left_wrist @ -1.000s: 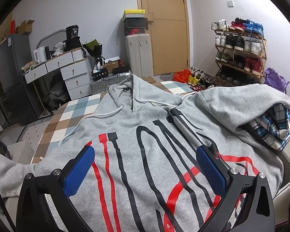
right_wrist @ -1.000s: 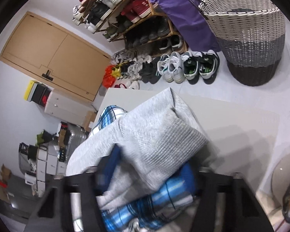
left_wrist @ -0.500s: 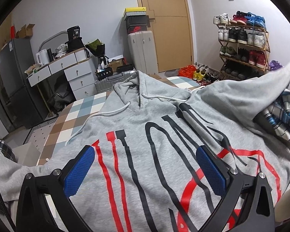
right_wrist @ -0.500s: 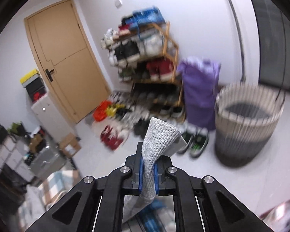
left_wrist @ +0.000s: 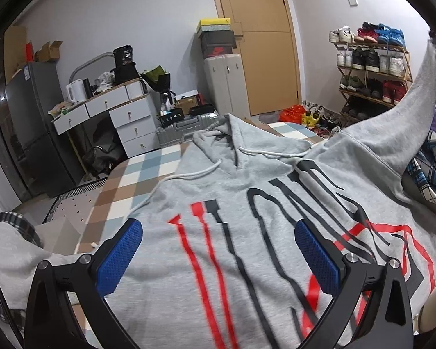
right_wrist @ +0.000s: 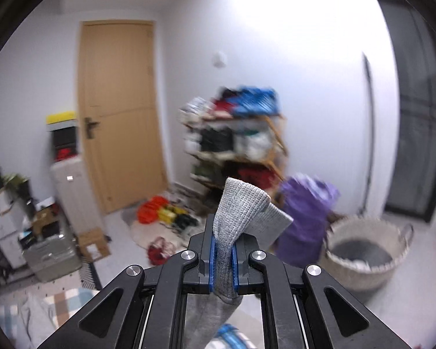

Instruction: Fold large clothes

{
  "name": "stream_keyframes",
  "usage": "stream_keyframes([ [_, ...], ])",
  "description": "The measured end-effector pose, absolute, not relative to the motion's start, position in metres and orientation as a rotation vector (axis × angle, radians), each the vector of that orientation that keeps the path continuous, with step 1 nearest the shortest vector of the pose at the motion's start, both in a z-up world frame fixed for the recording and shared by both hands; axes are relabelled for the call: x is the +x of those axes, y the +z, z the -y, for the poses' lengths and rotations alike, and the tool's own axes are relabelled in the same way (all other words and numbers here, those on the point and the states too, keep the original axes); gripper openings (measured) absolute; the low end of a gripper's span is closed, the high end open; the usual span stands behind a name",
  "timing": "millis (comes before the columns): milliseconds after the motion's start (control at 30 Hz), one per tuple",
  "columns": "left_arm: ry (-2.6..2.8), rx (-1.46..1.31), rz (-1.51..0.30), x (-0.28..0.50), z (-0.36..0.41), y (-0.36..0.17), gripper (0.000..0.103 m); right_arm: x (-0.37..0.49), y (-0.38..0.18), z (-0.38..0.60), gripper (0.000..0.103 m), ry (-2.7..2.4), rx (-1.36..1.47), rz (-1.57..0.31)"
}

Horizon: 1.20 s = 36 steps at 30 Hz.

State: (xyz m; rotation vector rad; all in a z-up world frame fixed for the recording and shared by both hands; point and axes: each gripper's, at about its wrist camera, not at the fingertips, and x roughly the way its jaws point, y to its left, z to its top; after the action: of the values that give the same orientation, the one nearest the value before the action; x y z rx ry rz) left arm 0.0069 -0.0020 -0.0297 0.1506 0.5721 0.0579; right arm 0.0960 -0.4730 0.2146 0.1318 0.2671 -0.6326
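Since the earlier frame the grey sleeve is rising from its place on the plaid shirt at the right edge of the left wrist view and is now standing up toward the upper right corner, while the right claw's jaws have just been closing on its cuff. Across the middle and lower part of this view the grey hoodie is lying flat, front up, on the checkered bench, its hood pointing toward the door at the top centre. At the bottom of the frame the left claw is hovering over the printed chest with its blue pads wide apart and nothing between them. In the right wrist view the right claw, at lower centre, is clamping together on the ribbed cuff, which is sticking up above the pads. Behind it the shoe rack and the woven basket at lower right are looking blurred.
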Motion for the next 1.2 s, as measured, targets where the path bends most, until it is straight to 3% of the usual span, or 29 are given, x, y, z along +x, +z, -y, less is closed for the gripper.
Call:
stream_keyframes([
  [300,0.147,0.015,-0.496,-0.015,-0.065,-0.005,0.102,0.107,0.251,0.314,0.008,-0.279,0.112,-0.208],
  [467,0.197,-0.081,-0.46,-0.026,-0.1,0.003,0.102,0.124,0.227,0.192,0.008,0.035,0.086,-0.287],
  [600,0.244,-0.104,-0.441,-0.033,-0.12,0.003,0.102,0.143,0.151,0.112,0.008,0.294,0.169,-0.446],
  [867,0.298,-0.225,-0.393,-0.035,-0.147,0.003,0.102,0.168,-0.073,-0.045,0.008,0.617,0.057,-0.931],
  [1000,0.29,-0.212,-0.389,-0.028,-0.142,0.002,0.102,0.179,-0.119,-0.07,0.012,0.622,0.043,-1.026],
  [1033,0.289,-0.207,-0.382,-0.027,-0.141,0.002,0.102,0.18,-0.123,-0.069,0.015,0.626,0.066,-1.037],
  [1100,0.29,-0.196,-0.37,-0.029,-0.142,0.003,0.102,0.184,-0.127,-0.07,0.039,0.674,0.139,-1.076],
  [1133,0.292,-0.193,-0.368,-0.028,-0.142,0.003,0.102,0.183,-0.127,-0.07,0.068,0.706,0.163,-1.088],
  [1167,0.29,-0.194,-0.366,-0.03,-0.145,0.003,0.102,0.184,-0.125,-0.066,0.088,0.73,0.185,-1.09],
  [1200,0.289,-0.198,-0.367,-0.03,-0.146,0.003,0.102,0.182,-0.123,-0.065,0.09,0.737,0.199,-1.08],
])
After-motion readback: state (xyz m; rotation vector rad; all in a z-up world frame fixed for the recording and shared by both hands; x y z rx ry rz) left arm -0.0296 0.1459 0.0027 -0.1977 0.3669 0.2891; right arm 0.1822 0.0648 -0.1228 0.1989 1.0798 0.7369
